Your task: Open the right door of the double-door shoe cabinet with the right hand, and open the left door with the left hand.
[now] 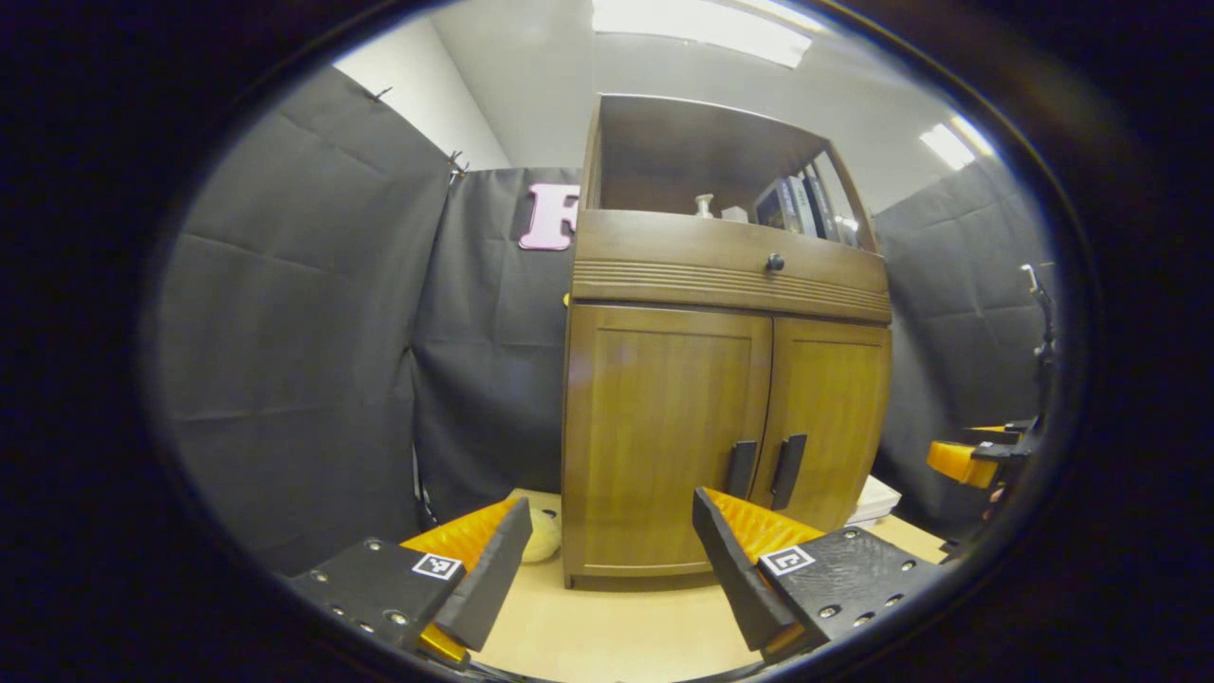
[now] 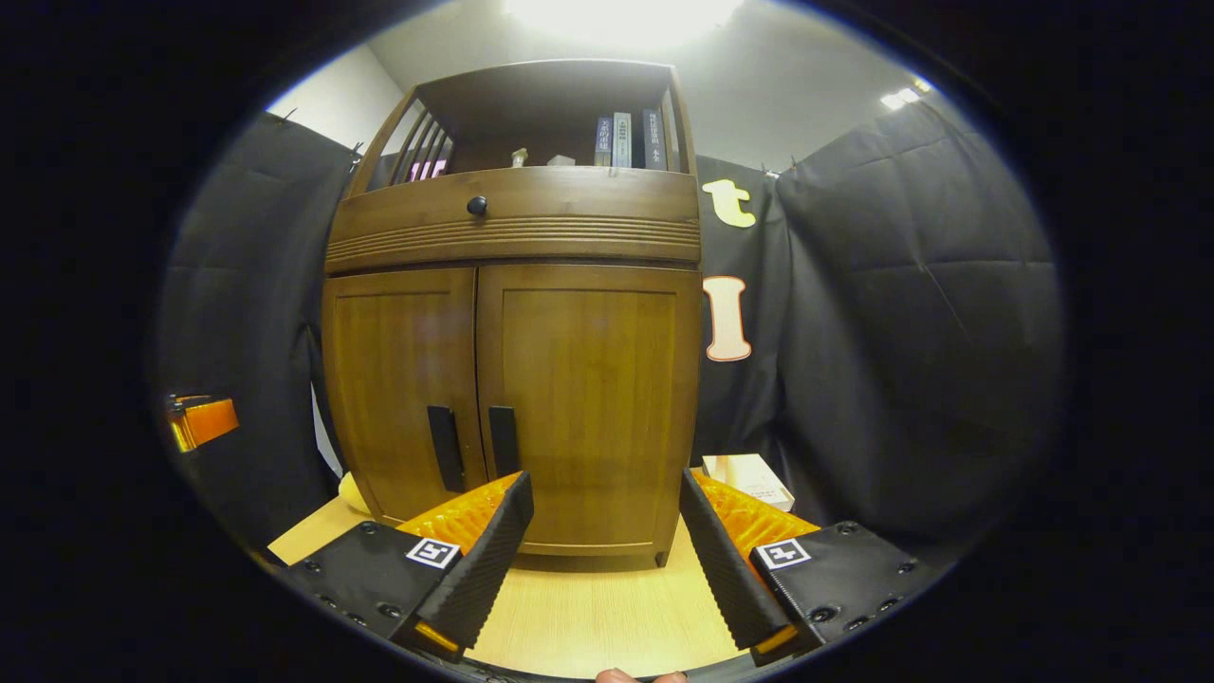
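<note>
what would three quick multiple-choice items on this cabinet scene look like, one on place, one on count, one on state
1. Where do the upright books stand?
A. in the open top shelf of the brown wooden double-door cabinet
B. on the tabletop
C. inside the drawer

2. How many dark vertical door handles are there?
A. one
B. two
C. four

3. What state are the two lower doors in?
A. both shut
B. right one open
C. both open

Answers: 1 A, the books sit above the drawer front. 2 B, one handle on each door at the centre seam. 3 A, both doors lie flush, and the right tool and left tool are open, short of them.
</note>
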The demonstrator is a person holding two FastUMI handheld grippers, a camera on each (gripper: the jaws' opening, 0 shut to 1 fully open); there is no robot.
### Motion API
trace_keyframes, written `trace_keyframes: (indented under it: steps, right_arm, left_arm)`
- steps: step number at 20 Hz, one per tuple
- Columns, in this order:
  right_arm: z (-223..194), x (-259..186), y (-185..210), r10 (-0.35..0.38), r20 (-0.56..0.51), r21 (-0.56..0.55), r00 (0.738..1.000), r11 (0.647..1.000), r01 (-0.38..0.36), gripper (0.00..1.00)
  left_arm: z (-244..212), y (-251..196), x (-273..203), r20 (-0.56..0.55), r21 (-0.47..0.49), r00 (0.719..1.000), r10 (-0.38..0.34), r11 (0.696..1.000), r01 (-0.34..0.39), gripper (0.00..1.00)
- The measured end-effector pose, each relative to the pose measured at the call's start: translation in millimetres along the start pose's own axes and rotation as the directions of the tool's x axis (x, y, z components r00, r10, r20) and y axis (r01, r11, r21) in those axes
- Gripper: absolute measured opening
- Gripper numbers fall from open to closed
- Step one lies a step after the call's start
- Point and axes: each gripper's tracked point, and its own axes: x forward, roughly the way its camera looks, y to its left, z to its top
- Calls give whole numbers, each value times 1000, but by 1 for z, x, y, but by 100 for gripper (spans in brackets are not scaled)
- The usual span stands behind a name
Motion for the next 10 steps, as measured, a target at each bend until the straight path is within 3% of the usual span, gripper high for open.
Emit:
trace_keyframes:
  steps: [10]
  right_arm:
    - [19, 22, 9, 22, -2, 17, 1000, 1000, -22, 97]
  left_arm:
    - [-1, -3, 1, -22, 22, 999, -24, 999, 25, 100]
